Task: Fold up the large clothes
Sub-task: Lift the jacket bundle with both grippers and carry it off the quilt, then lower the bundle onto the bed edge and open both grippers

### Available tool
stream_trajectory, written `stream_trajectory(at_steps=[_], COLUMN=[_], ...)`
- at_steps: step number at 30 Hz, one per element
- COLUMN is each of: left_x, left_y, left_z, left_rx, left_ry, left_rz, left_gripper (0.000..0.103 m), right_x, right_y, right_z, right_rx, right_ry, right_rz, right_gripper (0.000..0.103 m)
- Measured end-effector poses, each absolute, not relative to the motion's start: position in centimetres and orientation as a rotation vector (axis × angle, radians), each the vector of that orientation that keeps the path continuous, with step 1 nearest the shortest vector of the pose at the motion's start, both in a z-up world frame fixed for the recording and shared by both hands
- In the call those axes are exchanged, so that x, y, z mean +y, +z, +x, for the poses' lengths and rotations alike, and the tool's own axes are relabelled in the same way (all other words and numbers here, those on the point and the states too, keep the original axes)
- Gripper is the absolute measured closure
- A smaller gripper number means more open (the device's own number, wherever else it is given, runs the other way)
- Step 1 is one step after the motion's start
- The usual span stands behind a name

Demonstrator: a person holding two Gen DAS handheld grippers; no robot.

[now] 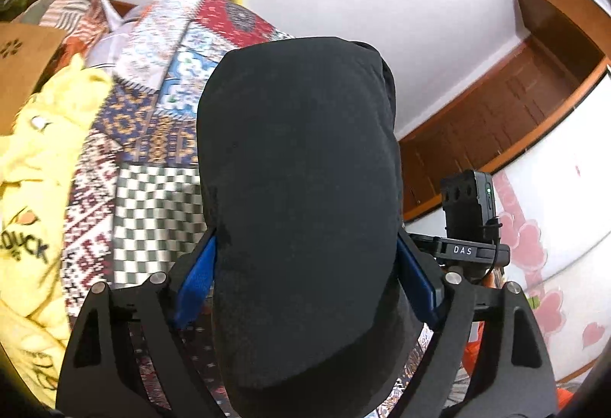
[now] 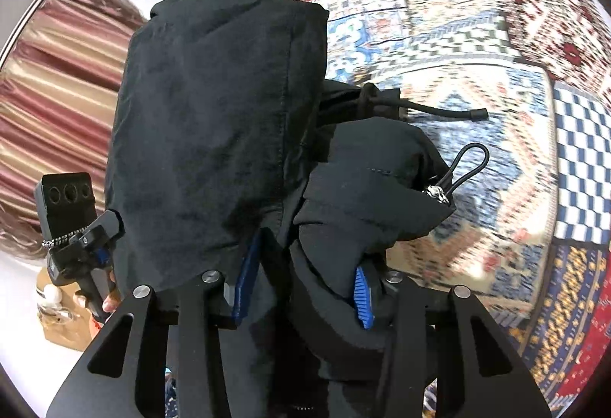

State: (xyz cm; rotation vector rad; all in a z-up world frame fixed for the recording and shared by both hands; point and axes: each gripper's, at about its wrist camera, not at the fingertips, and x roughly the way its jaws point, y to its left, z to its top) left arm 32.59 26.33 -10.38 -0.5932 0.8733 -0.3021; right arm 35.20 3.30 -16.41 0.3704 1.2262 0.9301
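Black jacket [image 1: 298,196] fabric filled both wrist views, gripped at once by both tools and lifted above the patchwork quilt [image 1: 152,135] that covered the bed. The left gripper [image 1: 305,276] had its blue pads [image 1: 196,280] spread wide around a thick, puffy bunch of the jacket, which bulged out past the jaws and ran straight forward from them over the quilt. The right gripper [image 2: 301,284] pinched a narrower wad between its own blue pads [image 2: 361,292], with a hem drawcord [image 2: 439,112] and an elastic loop [image 2: 466,166] dangling toward the quilt. Each gripper appeared in the other's view, so the held stretch looked short and its long axis seemed to run from one gripper to the other, side to side above the quilt. Neither hand seemed nearer the garment than the other. A yellow sweatshirt [image 1: 34,188] lay on the quilt's edge, well apart from the jacket.
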Motion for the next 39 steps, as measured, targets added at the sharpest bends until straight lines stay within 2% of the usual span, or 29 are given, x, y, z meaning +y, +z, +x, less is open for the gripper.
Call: stream_trajectory(at_steps=[15, 25, 29, 33, 39], left_x=[41.7, 49.7, 48.6, 47.2, 43.1], left_y=[-15.5, -23.6, -22.8, -20.6, -16.8], left_z=[32.5, 33.3, 33.1, 32.8, 31.1], left_rx=[0.86, 0.924, 0.929, 0.946, 0.918], left_ry=[-0.137, -0.035, -0.026, 0.049, 0.107], left_rz=[-0.683, -0.8, -0.704, -0.572, -0.318], left_gripper=[0.017, 0.019, 0.018, 0.019, 0.019], right_x=[19.9, 26.8, 27.3, 26.0, 24.6], right_y=[-22.0, -26.4, -27.3, -24.7, -19.8], right_z=[40.4, 42.2, 42.3, 40.0, 37.9], right_rx=[1.307, 1.336, 1.341, 1.308, 1.127], right_ry=[1.008, 0.942, 0.93, 0.891, 0.842], right_rz=[0.302, 0.208, 0.197, 0.148, 0.016], right_gripper=[0.064, 0.064, 0.059, 0.056, 0.056])
